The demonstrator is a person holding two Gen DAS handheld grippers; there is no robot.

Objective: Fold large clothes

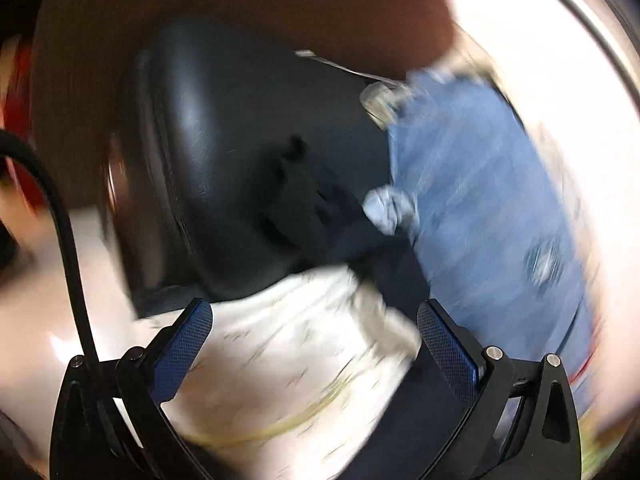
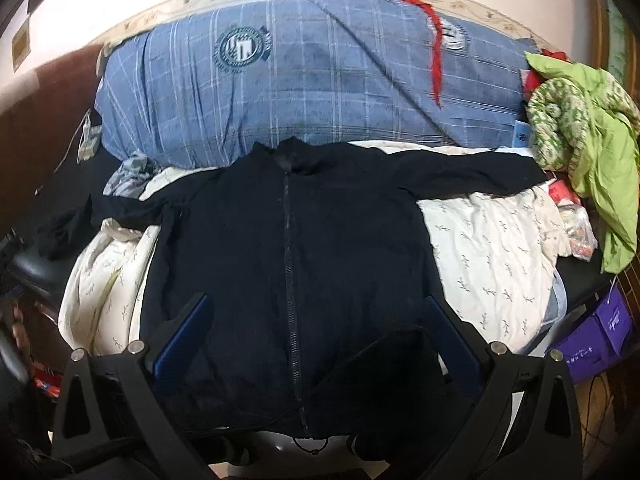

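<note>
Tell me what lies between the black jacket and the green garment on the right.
In the right wrist view, white leaf-print bedding separates the black jacket from the green garment.

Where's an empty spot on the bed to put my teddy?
Best spot: the white leaf-print sheet right of the black jacket, below its outstretched sleeve. A narrower strip lies left of the jacket. Crowded: the blue plaid duvet behind and the green clothes pile at right.

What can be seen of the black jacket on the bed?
The black jacket lies flat, front up, on a white leaf-print sheet. Its zip is closed up the middle, collar toward the blue checked duvet. Both sleeves are spread sideways; one drapes off the sheet's edge. The fabric looks soft and matte. Neither open gripper touches it.
</note>
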